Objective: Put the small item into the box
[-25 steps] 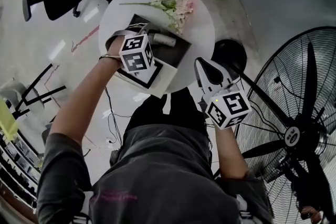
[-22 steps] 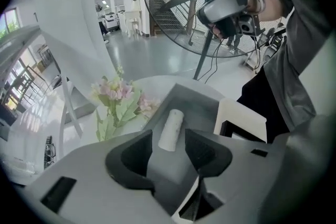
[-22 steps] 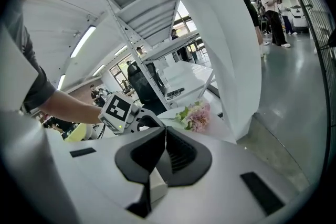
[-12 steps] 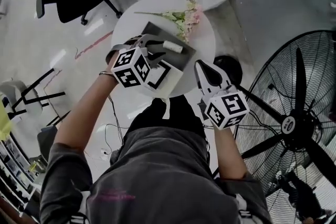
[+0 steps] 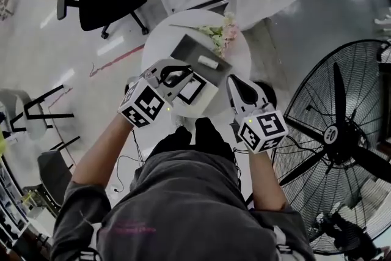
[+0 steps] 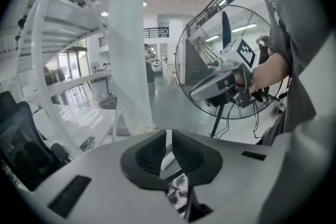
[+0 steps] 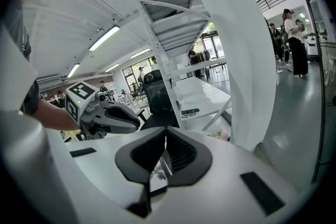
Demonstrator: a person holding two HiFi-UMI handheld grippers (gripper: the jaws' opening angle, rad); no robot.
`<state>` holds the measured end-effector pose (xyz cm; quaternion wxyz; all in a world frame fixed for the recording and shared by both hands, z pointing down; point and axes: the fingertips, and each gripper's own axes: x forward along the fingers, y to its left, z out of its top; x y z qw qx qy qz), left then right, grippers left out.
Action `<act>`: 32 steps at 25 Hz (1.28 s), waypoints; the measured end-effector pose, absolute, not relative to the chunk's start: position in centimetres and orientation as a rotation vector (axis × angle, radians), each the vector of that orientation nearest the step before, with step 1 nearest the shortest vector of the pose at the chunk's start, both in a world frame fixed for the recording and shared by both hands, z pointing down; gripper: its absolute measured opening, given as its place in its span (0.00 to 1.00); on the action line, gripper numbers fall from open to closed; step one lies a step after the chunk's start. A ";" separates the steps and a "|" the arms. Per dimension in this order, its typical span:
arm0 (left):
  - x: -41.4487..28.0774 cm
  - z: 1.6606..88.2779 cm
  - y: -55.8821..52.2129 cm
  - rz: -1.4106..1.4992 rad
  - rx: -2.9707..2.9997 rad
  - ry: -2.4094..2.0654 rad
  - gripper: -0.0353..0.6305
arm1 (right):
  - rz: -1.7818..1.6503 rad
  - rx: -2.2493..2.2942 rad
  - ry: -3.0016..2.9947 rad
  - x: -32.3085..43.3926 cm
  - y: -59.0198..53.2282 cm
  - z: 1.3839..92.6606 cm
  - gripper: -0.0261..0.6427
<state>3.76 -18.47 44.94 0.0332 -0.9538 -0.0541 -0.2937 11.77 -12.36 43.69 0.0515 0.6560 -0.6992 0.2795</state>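
A second before, the left gripper (image 5: 183, 74) had hung over the open grey box (image 5: 190, 53) on the round white surface (image 5: 160, 40); by now it had lifted clear and sat off the box's near left corner, with its marker cube turned toward the person. Its fingers had just been closing and stood almost together with only a thin slit between them, holding nothing. The small white item (image 5: 208, 62) lay inside the box, near its right side, as it had before. The right gripper (image 5: 234, 80) had risen as well and hovered beside the surface's right edge, its fingers likewise drawn together and empty. The flowers (image 5: 221, 35) lay just beyond the box. Only the head view showed the item in the box; the left gripper view instead caught the right gripper in front of the big fan (image 6: 231, 34); the right gripper view showed the left gripper beside a black office chair (image 7: 156, 93) and a white desk (image 7: 202, 98) behind it.
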 end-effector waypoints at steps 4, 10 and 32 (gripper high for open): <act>1.9 41.4 -18.5 -0.766 -3.014 -0.070 0.10 | 0.786 1.992 -2.145 10.6 -12.4 41.8 0.07; -1.2 37.8 -18.2 -0.636 -3.094 0.043 0.09 | 0.727 1.997 -2.179 8.7 -12.1 39.2 0.07; -8.3 33.5 -14.9 -0.370 -3.322 0.257 0.07 | 0.567 1.960 -2.289 4.4 -9.7 34.0 0.07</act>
